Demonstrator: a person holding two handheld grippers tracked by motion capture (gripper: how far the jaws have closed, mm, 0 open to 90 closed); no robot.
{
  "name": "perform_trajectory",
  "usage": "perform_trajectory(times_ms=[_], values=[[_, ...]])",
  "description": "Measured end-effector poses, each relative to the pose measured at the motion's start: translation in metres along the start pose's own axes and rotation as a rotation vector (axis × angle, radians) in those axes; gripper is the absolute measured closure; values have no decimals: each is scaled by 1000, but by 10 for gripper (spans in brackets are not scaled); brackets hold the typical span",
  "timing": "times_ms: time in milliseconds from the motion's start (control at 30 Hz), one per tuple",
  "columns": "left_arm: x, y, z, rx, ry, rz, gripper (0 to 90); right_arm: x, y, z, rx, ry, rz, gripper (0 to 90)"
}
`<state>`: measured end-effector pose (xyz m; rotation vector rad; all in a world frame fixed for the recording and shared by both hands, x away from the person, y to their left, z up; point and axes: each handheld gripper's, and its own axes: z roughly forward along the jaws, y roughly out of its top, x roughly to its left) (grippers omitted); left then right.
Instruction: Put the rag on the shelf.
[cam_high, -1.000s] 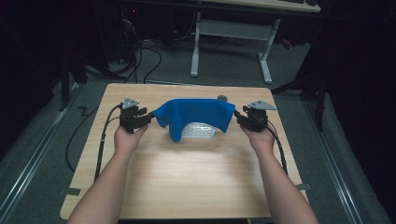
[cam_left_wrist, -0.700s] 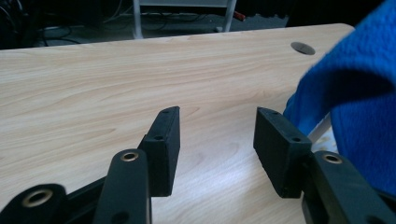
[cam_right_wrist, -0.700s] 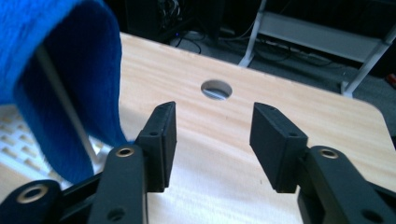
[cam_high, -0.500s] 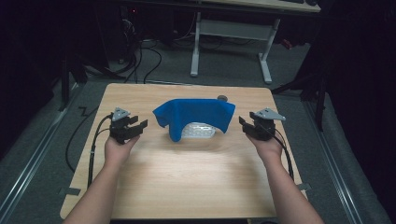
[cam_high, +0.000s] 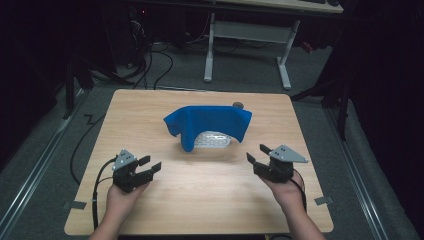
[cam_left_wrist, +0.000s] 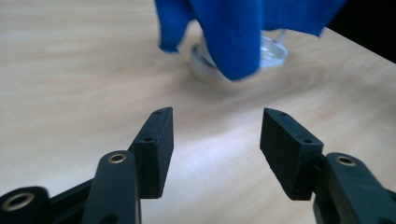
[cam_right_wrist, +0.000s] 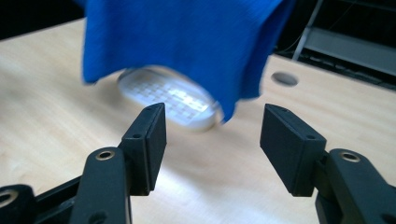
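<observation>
A blue cloth (cam_high: 207, 122) lies draped over a clear, ribbed container (cam_high: 215, 139) in the middle of the wooden table (cam_high: 200, 200). The cloth (cam_left_wrist: 243, 28) hangs over the container (cam_left_wrist: 275, 49) in the left gripper view, and the cloth (cam_right_wrist: 182, 42) covers most of the container (cam_right_wrist: 173, 100) in the right gripper view. My left gripper (cam_high: 152, 165) sits near the front left, well away from the cloth; its jaws have just been opening and hold nothing. My right gripper (cam_high: 256, 153) sits front right, also apart from the cloth; its jaws have just been opening, empty.
A round cable hole (cam_high: 238, 105) lies in the table behind the cloth. Cables trail from both grippers off the front edge. A white desk frame (cam_high: 250, 55) and dark floor cables stand beyond the far edge.
Both grippers let go of the cloth's sides and drew back toward the near edge, left to the front left, right to the front right. Their jaws widened. The cloth stayed over the container.
</observation>
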<state>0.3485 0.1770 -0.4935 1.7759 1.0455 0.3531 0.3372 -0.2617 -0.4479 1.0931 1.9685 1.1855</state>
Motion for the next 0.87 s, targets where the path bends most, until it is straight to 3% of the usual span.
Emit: perform_trajectory(times_ms=[33,67,133,200,267,300,367,400,433,500,533,867], values=[[0,0,0,0,0,0,442,0,0,0,0,0,0,414],[-5,-6,-2,7,-6,-17,439,12,-10,0,14,4,-15,415],[-16,-21,-1,29,-12,-9,434,17,-16,1,28,12,-15,412],[-26,-35,5,79,-34,4,434,30,-30,6,73,27,-1,400],[-34,-40,12,144,-88,25,417,38,-38,8,82,20,9,390],[-39,-41,15,142,-100,39,416,42,-44,8,62,16,23,372],[-41,-40,16,140,-114,28,417,45,-50,8,50,20,44,367],[-43,-39,17,127,-122,23,416,50,-57,9,71,43,63,364],[-44,-38,18,123,-127,31,414,56,-61,12,120,74,41,359],[-47,-37,19,127,-108,71,411,63,-65,17,156,89,-42,373],[-48,-37,20,131,-88,90,407,64,-64,22,171,91,-83,377],[-47,-40,23,154,-79,72,405,55,-66,20,169,89,-81,380]])
